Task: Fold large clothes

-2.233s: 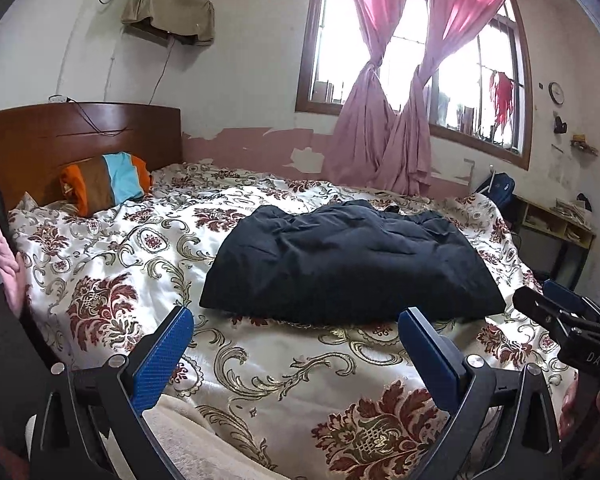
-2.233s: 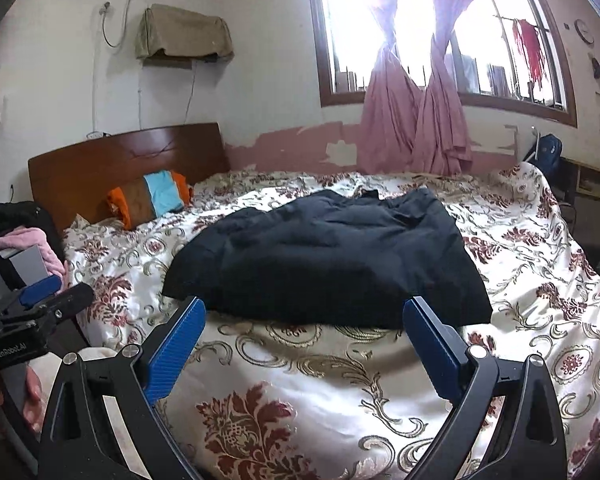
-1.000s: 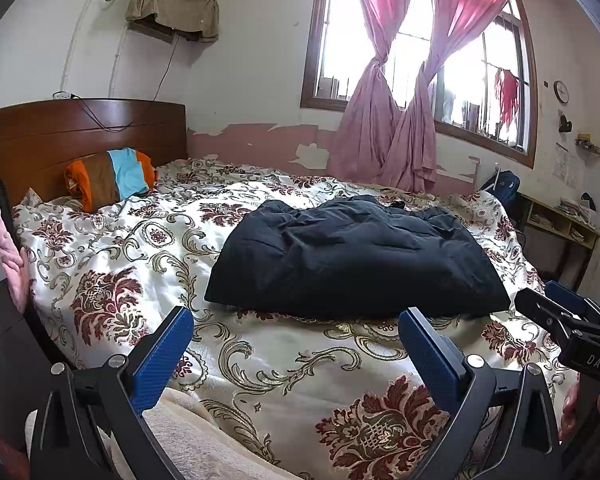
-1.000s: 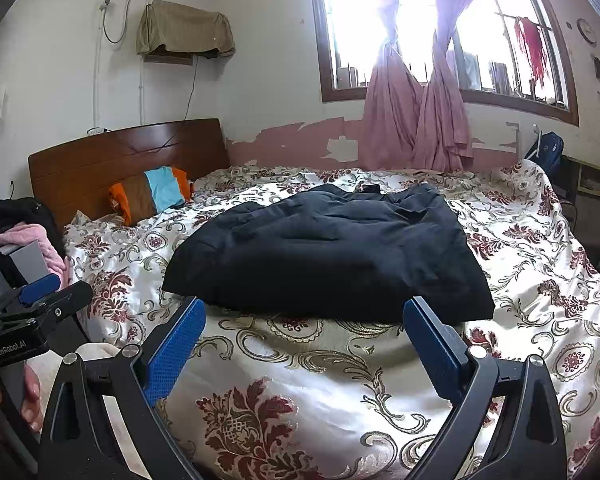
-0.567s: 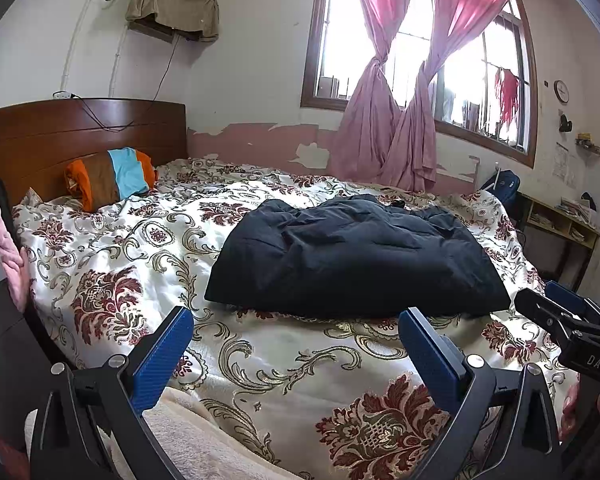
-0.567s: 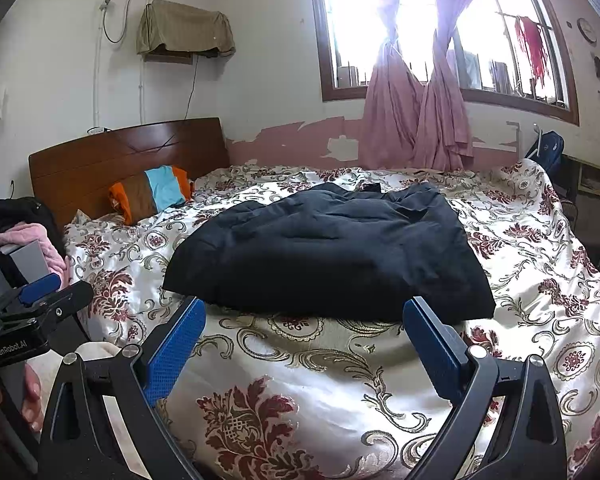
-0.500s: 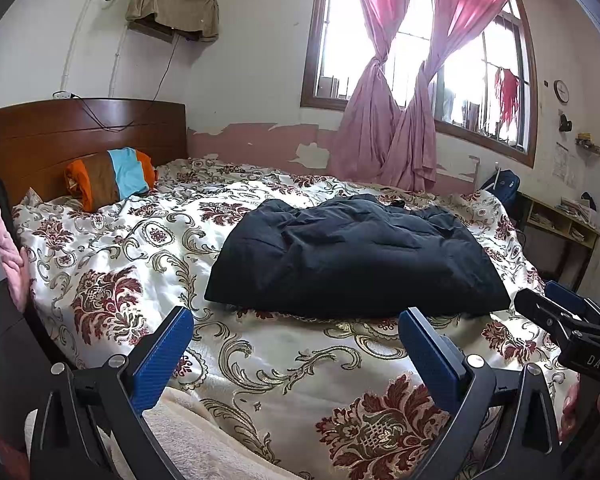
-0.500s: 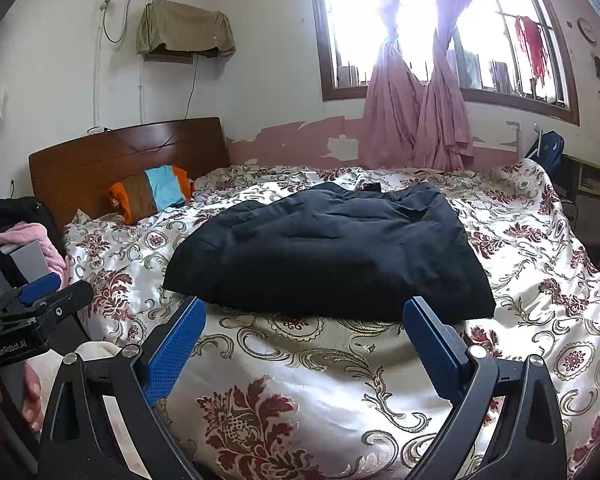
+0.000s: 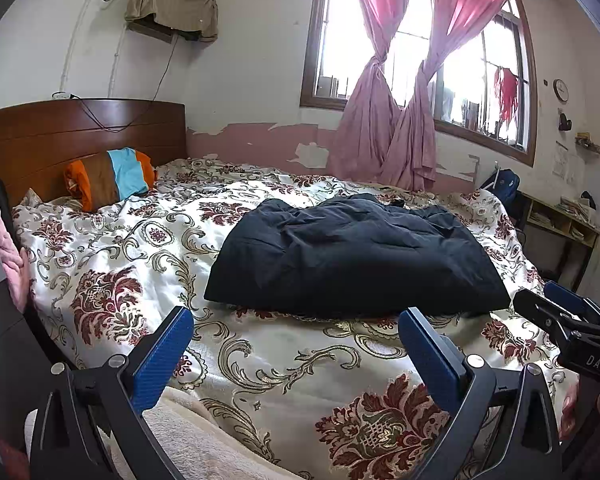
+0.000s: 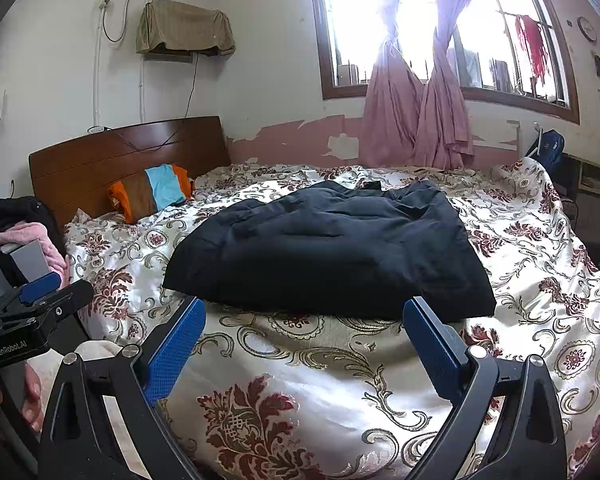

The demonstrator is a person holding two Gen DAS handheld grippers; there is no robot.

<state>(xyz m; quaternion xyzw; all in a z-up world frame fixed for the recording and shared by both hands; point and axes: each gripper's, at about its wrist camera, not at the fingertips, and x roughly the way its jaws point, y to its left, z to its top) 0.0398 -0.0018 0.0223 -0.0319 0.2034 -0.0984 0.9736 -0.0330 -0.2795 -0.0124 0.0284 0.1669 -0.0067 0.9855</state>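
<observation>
A large dark navy garment lies folded in a thick rectangle on the flowered bedspread, in the middle of the bed; it also shows in the right wrist view. My left gripper is open and empty, held short of the garment's near edge. My right gripper is open and empty too, at the garment's near edge. Each gripper shows at the side of the other's view, the right one and the left one.
A striped orange, brown and blue pillow leans on the wooden headboard. Pink and black clothes pile at the left. A window with pink curtains is behind the bed. A shelf stands at the right.
Both views dropped slightly over two seconds ago; in the last second nothing has visibly moved. Both grippers have stayed open and the garment lies as before.
</observation>
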